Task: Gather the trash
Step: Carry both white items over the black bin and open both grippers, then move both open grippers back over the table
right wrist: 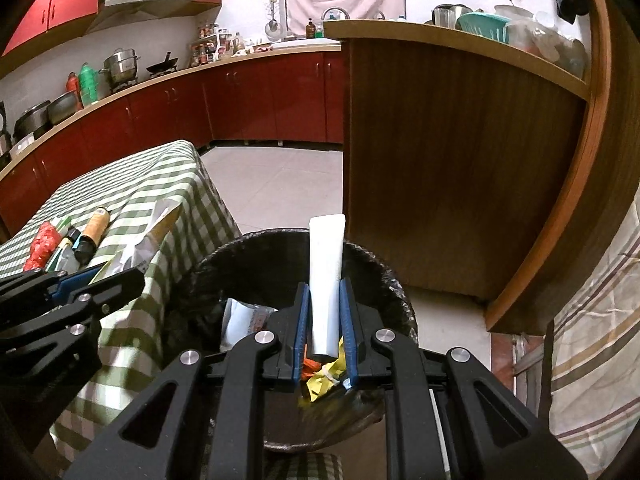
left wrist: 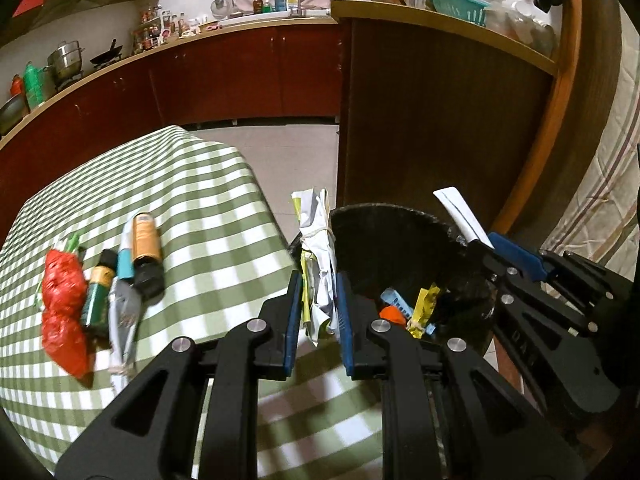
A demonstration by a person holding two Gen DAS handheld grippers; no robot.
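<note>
Blue-padded left gripper [left wrist: 318, 280] clenched on a paper wad [left wrist: 316, 264], above the bin [left wrist: 400, 216] rim beside the checked table [left wrist: 200, 200]. Right gripper [right wrist: 325, 308] clamped on a white tube [right wrist: 326, 280], over the bin's mouth. More trash [left wrist: 100, 292] lying on the cloth.

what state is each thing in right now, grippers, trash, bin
left gripper: shut on crumpled paper bundle
right gripper: shut on white tube, over the bin
trash bin: open, partly filled
red bag: lying on checked tablecloth
orange bottle: lying on its side
</note>
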